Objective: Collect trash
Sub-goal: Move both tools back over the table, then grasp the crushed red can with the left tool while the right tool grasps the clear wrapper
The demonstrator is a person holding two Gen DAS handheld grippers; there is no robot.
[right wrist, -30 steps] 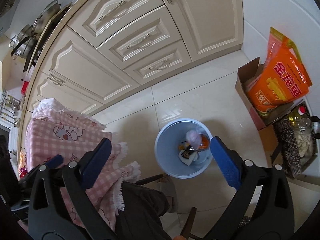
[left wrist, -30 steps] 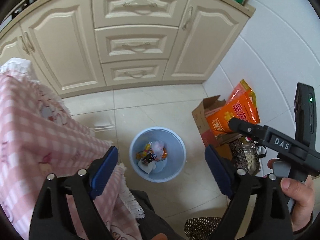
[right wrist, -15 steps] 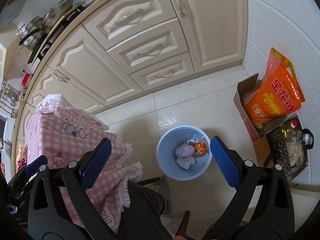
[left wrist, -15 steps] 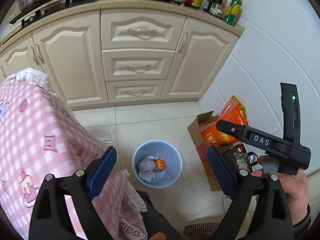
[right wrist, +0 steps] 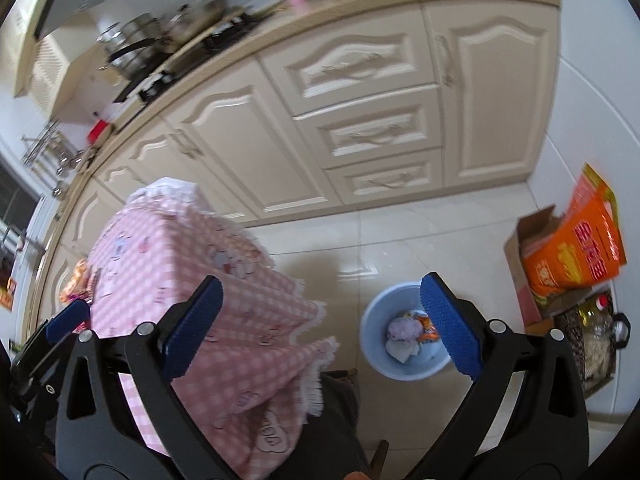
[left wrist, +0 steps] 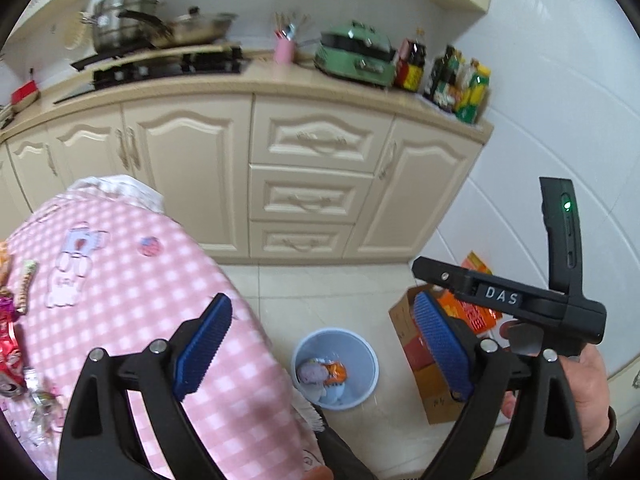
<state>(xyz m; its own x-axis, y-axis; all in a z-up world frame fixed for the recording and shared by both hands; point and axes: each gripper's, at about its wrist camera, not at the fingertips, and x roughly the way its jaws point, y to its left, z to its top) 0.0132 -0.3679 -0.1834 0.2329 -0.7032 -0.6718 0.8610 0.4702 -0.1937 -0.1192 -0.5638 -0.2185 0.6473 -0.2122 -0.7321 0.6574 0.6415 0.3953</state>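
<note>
Trash wrappers (left wrist: pixel 12 332) lie at the left edge of the pink checked tablecloth (left wrist: pixel 120 280). Both jaws stand wide apart and empty: left gripper (left wrist: pixel 320 344), right gripper (right wrist: pixel 320 320). Judging from this, swing the left gripper toward one wrapper, pinch it flat, then carry it over the blue bin (left wrist: pixel 360 344) on the floor.

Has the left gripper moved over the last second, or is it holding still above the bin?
Yes. The left gripper has tilted upward: the blue bin dropped lower in its view, and the countertop has come into sight.
</note>
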